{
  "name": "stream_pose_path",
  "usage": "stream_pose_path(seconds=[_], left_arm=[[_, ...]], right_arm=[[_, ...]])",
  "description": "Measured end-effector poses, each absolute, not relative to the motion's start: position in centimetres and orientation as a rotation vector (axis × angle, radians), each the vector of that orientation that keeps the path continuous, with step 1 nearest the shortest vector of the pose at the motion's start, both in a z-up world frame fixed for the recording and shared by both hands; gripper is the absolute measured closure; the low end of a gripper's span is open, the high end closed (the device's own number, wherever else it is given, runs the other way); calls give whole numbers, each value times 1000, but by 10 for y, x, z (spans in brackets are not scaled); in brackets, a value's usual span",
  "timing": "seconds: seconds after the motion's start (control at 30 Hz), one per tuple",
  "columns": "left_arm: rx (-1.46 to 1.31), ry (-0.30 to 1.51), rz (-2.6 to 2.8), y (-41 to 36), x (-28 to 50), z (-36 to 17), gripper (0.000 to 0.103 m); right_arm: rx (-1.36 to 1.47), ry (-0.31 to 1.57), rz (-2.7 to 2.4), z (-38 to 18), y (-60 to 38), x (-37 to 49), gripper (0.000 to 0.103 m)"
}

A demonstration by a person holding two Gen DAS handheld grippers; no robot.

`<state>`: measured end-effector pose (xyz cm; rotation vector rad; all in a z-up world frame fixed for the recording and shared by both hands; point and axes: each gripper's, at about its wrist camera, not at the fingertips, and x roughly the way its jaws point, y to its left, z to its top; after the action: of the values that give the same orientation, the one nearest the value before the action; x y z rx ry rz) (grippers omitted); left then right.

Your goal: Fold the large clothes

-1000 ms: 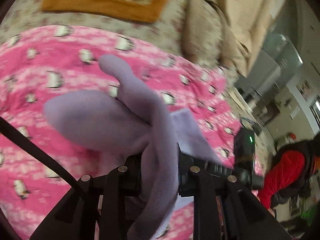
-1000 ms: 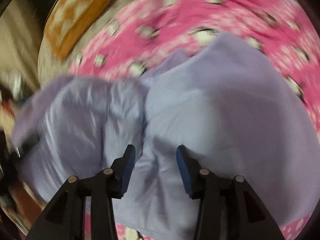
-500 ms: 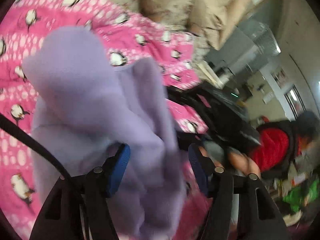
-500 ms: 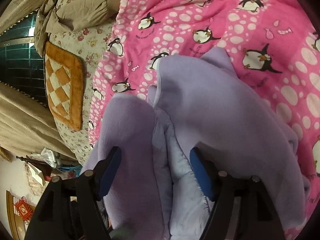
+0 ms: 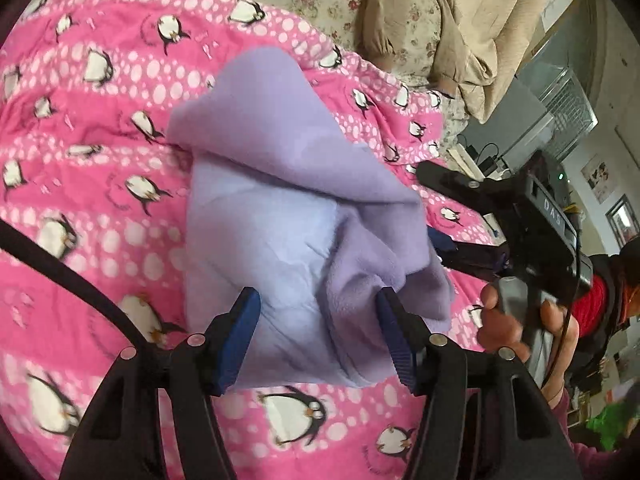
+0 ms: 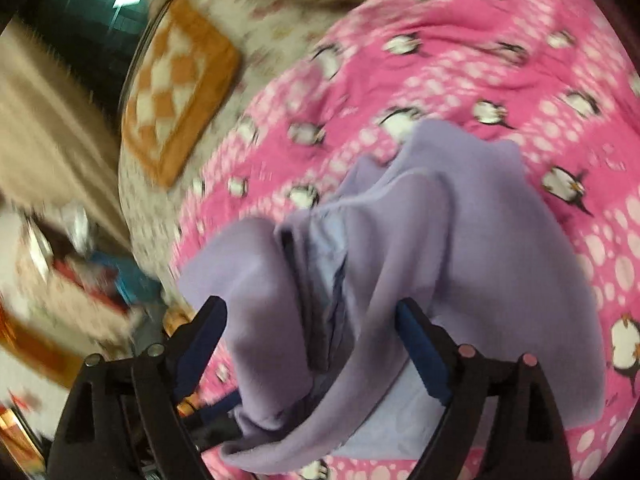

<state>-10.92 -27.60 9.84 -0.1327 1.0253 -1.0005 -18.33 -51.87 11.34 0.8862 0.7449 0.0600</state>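
A lavender fleece garment (image 5: 288,208) lies bunched in thick folds on the pink penguin blanket (image 5: 100,128). My left gripper (image 5: 318,334) hovers low over its near end, open, with the cloth lying loose between the blue pads (image 5: 240,336). In the right wrist view, which is blurred, the same garment (image 6: 460,240) drapes between the fingers of my right gripper (image 6: 312,344). Its jaws stand wide and are opening, and the pads do not press on the cloth. From the left wrist view, the right gripper (image 5: 500,216) shows at the garment's right edge, held by a hand (image 5: 516,320).
An orange checked cushion (image 6: 176,84) lies on the floral sheet (image 5: 340,4) beyond the blanket. Beige fabric (image 5: 472,28) hangs at the far right of the bed. A person in red (image 5: 592,304) and room clutter are off the bed's right side.
My left gripper let go of the lavender cloth, opened and sank toward the bed. The right jaws spread wider. The garment dropped from a lifted bundle onto the blanket.
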Motion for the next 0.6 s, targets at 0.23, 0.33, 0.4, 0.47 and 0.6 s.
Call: stream_pose_path(seconds=[0.23,0.33,0.4,0.47,0.6], left_arm=[[-239,1016,-939,-259,-120,69,73],[-223,1006,-931,-258,-124,68,73],[-225,1008,-924,-259,-124,68,73],[-239,1019,-911,-259,-123,69,73],[-173,1044,-829,-270,-121,79,73]], right_arm=[[513,786,18,137,-471,-177,13],[325,763,-21,153,-450,-181,13],[227,725,-68,165,-441,-188,13],[191,691,-84,175,-437,-193,13],[167,744,27,174,-426,-186,19]])
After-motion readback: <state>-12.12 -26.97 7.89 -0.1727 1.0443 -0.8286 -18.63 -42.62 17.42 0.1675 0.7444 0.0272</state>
